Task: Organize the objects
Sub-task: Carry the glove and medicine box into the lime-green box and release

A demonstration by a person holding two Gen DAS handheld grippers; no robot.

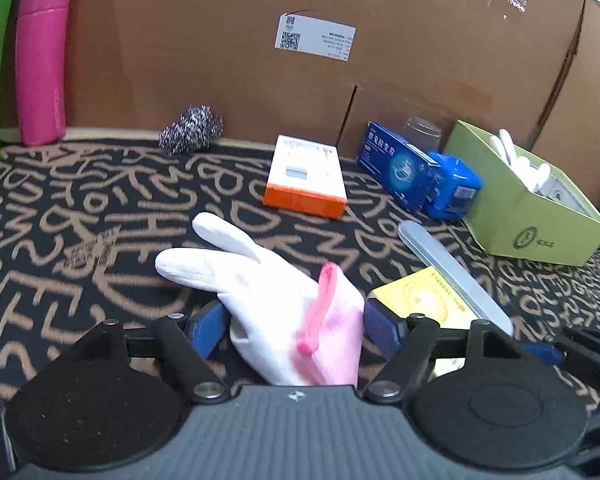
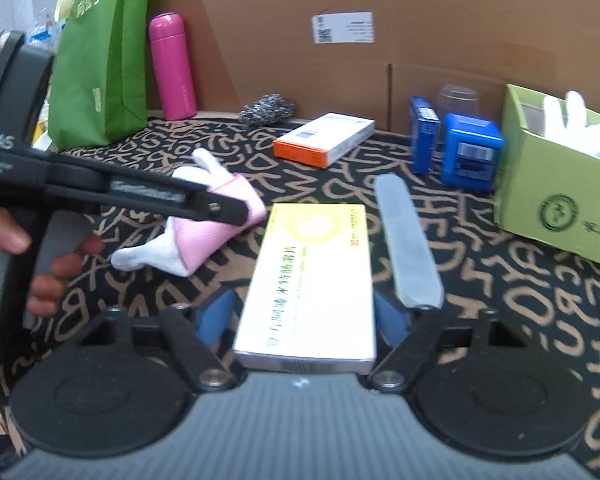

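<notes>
Now glove point(image 1: 284, 300) between open left claw point(image 1: 296, 326) pads, untouched.

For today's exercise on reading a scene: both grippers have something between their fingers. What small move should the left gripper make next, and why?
Probably close the left gripper on the white glove. The glove's pink cuff lies between the open fingers, with a gap at each pad, so nothing is gripped yet. The green box already holds white gloves, a likely destination.
</notes>
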